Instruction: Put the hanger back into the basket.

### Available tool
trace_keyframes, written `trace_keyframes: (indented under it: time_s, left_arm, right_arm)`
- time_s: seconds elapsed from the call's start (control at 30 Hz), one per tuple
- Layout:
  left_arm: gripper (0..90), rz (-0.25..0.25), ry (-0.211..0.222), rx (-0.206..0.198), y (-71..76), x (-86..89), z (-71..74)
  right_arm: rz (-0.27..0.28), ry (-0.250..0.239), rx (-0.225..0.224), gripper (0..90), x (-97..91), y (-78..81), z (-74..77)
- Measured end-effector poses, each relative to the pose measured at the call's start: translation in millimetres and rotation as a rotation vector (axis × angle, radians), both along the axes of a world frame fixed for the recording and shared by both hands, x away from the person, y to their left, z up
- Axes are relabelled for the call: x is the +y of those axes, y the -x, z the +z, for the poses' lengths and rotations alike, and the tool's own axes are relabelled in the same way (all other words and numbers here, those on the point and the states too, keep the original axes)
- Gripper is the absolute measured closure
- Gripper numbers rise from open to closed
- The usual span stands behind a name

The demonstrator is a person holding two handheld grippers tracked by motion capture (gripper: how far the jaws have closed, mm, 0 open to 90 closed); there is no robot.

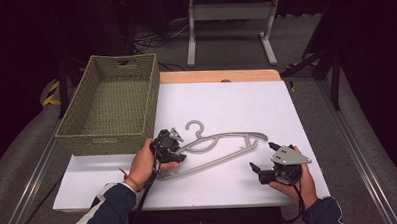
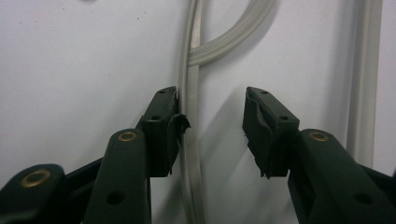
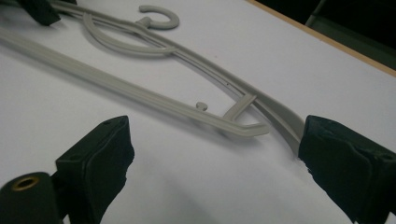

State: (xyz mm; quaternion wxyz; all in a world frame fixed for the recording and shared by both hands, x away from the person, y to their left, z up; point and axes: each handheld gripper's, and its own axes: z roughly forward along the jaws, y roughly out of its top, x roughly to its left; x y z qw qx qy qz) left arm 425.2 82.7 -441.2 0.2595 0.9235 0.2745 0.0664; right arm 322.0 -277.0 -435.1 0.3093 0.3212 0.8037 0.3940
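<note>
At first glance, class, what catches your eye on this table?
A grey plastic hanger lies flat mid-table, the left gripper straddling one bar with only one pad touching. The right gripper waits open by the hanger's other end. A woven green basket stands at the table's left.

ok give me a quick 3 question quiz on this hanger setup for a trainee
1. True or false: the left tongs are clamped on the hanger.
2. The basket stands on which side of the table in the high view? A left, B right, C near edge.
3. What do the right tongs hold?

Key: 1 false, one pad touches the bar, the other stands apart. 2 A. 3 nothing, they are open near the hanger's end.
</note>
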Motion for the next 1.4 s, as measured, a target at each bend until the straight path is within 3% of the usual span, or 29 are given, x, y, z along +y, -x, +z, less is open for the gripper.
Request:
trace_keyframes:
  time_s: [0.2, 0.3, 0.5, 0.67, 0.83, 0.93, 1.03, 1.07, 1.13, 1.17, 1.27, 1.4]
  left_arm:
    - [63.9, -0.002, -0.038, -0.010, -1.5, -5.0, 2.3]
    - [77.7, -0.008, -0.053, -0.031, -1.8, -5.5, 2.4]
    - [81.2, -0.031, -0.126, -0.125, 9.2, -14.3, 1.5]
    - [81.2, -0.033, -0.097, -0.130, 8.7, -11.3, 0.3]
    - [81.3, -0.028, -0.072, -0.211, 11.3, -13.8, -2.9]
    - [81.3, -0.023, -0.048, -0.237, 12.0, -13.5, -2.0]
    - [81.3, -0.009, -0.020, -0.339, 19.5, -10.7, 7.2]
    - [81.4, -0.008, -0.012, -0.364, 21.0, -9.9, 9.5]
    - [81.6, -0.001, 0.003, -0.375, 22.2, -8.4, 12.1]
    - [81.7, 0.003, 0.025, -0.422, 26.0, -5.9, 17.6]
    - [81.8, 0.007, 0.056, -0.449, 28.7, -3.4, 21.8]
    - [82.2, 0.007, 0.067, -0.508, 34.1, -0.6, 29.2]
  right_arm:
    - [0.025, 0.024, 0.024, 9.8, 2.3, -0.6, -2.6]
    - [0.028, 0.024, 0.027, 9.7, 1.4, -0.7, -2.4]
    - [0.037, 0.033, 0.033, 9.5, 2.2, -0.7, -2.8]
    - [0.037, 0.034, 0.033, 9.5, 1.4, -0.7, -2.7]
    - [0.038, 0.010, 0.040, 9.6, -0.7, -1.5, -1.7]
    - [0.037, -0.016, 0.043, 9.6, -3.1, -1.8, -0.3]
    - [0.027, -0.021, 0.036, 9.6, -4.3, -1.2, 0.7]
    - [0.024, -0.024, 0.033, 9.6, -5.1, -1.2, 1.2]
    - [0.033, -0.033, 0.033, 9.5, -5.6, -0.8, 1.7]
    - [0.034, -0.033, 0.033, 9.5, -5.5, -0.5, 1.6]
    - [0.033, -0.022, 0.032, 9.5, -4.8, -0.6, 1.0]
    - [0.035, -0.018, 0.030, 9.5, -4.2, -0.5, 0.4]
